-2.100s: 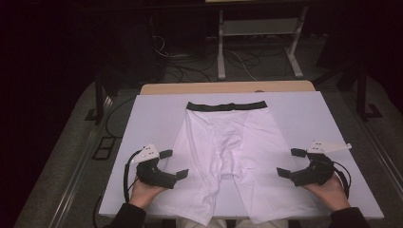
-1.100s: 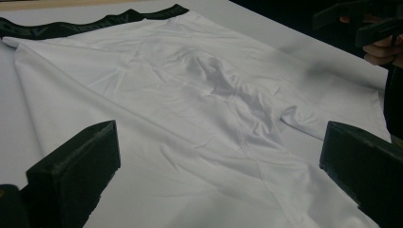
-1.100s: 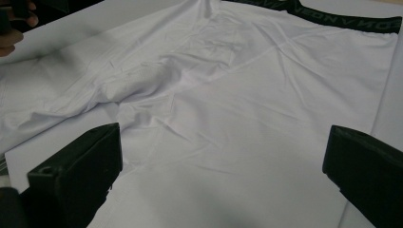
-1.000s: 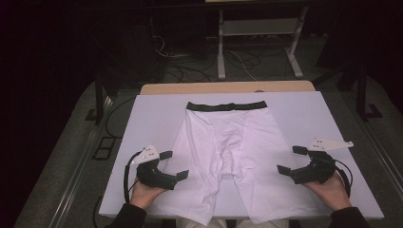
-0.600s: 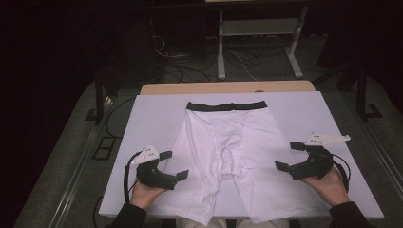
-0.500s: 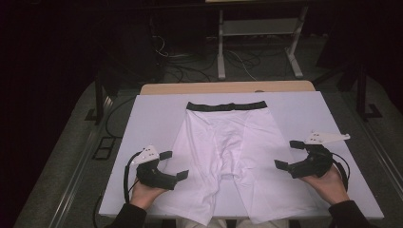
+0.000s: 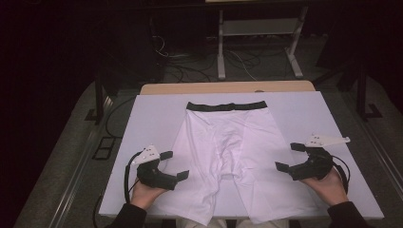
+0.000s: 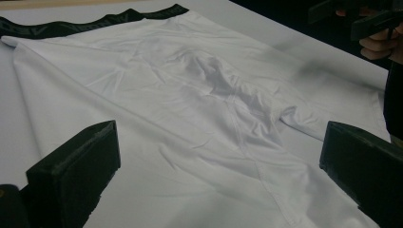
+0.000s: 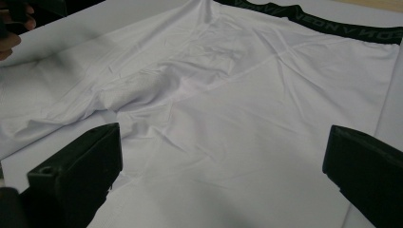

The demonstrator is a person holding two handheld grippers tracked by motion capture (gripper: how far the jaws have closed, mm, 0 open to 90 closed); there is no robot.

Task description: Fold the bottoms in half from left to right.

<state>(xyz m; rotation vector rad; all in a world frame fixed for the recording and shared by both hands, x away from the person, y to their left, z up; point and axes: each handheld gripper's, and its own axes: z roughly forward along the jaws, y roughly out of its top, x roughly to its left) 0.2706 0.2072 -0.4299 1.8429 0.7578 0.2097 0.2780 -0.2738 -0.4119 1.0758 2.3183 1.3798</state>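
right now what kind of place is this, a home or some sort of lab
Most likely a lab or recording workspace, not a home. White shorts lie flat on a white-covered table in a dark room, loose cables run over the floor behind, and a metal stand sits beyond them.

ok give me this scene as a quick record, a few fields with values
garment: white shorts with a black waistband, spread flat, waistband at the far end
surface: white table cover
left gripper: open, at the outer edge of the shorts' left leg
right gripper: open, at the outer edge of the right leg
grip: neither gripper holds the cloth
leg ends: reach the table's near edge
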